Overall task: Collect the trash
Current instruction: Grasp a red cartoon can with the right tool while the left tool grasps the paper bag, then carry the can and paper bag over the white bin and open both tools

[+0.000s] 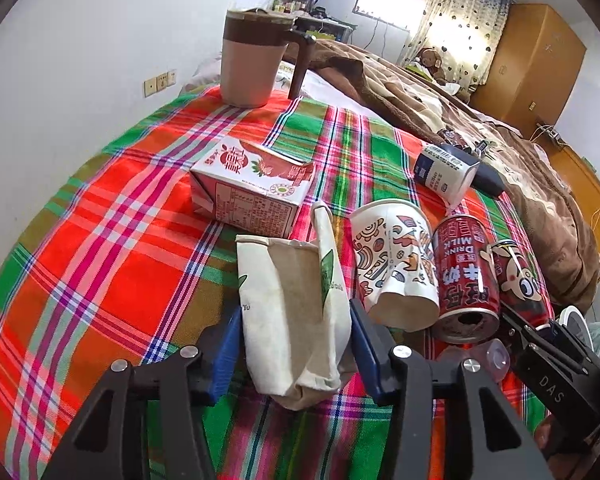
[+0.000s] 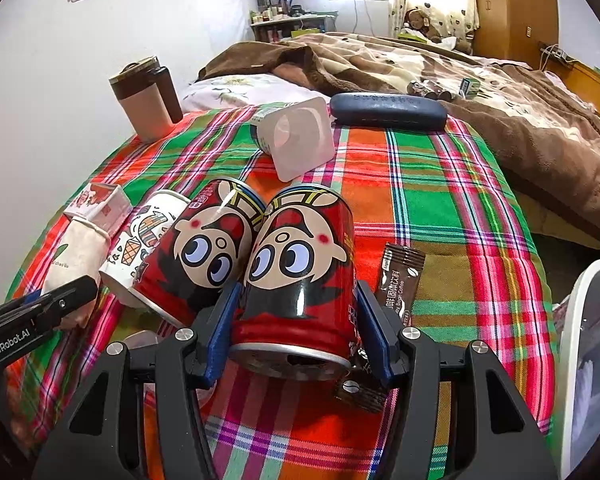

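My left gripper (image 1: 296,344) is shut on a crumpled white paper bag (image 1: 296,312) lying on the plaid cloth (image 1: 112,248). My right gripper (image 2: 296,328) is shut on a red milk can (image 2: 300,280) lying on its side. A second red can (image 2: 196,256) lies touching it on the left. A patterned paper cup (image 1: 396,264), a pink carton (image 1: 252,188) and a white-and-blue yogurt tub (image 1: 444,172) lie nearby. A brown coffee sachet (image 2: 400,280) lies right of my right gripper, which also shows in the left wrist view (image 1: 540,344).
A brown lidded mug (image 1: 252,60) stands at the far left of the cloth. A dark glasses case (image 2: 388,110) lies at the far edge. A brown blanket (image 2: 500,92) covers the bed beyond. A white bin rim (image 2: 584,352) stands at the right.
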`<state>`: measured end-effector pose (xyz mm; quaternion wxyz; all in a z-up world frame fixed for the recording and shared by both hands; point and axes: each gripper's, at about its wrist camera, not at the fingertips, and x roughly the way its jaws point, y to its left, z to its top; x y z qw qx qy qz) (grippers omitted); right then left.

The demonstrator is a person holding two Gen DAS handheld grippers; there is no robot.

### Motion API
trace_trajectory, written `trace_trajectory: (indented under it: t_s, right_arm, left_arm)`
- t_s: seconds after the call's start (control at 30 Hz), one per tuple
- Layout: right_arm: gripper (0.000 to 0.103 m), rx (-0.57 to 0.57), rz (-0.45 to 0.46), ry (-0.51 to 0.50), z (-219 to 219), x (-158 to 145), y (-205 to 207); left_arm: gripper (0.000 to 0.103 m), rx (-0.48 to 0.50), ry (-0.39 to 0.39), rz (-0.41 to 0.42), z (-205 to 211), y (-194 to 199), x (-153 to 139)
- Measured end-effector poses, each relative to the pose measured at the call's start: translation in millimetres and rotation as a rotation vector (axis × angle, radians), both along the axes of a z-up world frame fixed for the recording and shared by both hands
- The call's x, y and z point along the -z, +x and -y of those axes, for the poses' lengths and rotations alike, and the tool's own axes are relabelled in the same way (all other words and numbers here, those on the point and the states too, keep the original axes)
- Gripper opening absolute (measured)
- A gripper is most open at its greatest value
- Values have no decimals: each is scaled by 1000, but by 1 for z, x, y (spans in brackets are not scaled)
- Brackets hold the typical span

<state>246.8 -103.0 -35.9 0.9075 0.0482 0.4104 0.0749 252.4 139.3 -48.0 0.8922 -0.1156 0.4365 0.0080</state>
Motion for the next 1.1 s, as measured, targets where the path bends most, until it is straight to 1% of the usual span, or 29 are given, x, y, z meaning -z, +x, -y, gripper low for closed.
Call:
trace_trajectory:
  t_s: [0.2, 0.3, 0.4, 0.5, 0.6, 0.77, 1.1]
  right_arm:
    - [57, 0, 18, 11, 3, -3, -4]
    - [56, 0, 22, 23, 4, -4, -6]
    - [56, 6, 29, 33, 7, -6, -10]
    - [56, 6, 41, 45, 11, -9, -14]
    - [55, 1, 55, 52, 13, -12, -18]
    - [55, -18, 56, 62, 16, -14, -27]
    - [54, -7, 124, 116, 32, -25, -45]
  left_arm:
    - [51, 10, 16, 26, 5, -9, -10]
    - [51, 22, 7, 36, 9, -14, -15]
    - [51, 33, 27, 57, 16, -21, -23]
    - [51, 50, 15, 67, 21, -26, -30]
    - [51, 63, 26, 81, 28, -32, -35]
    - [51, 80, 21, 91, 38, -40, -40]
    - [51, 114, 26, 109, 57, -54, -48]
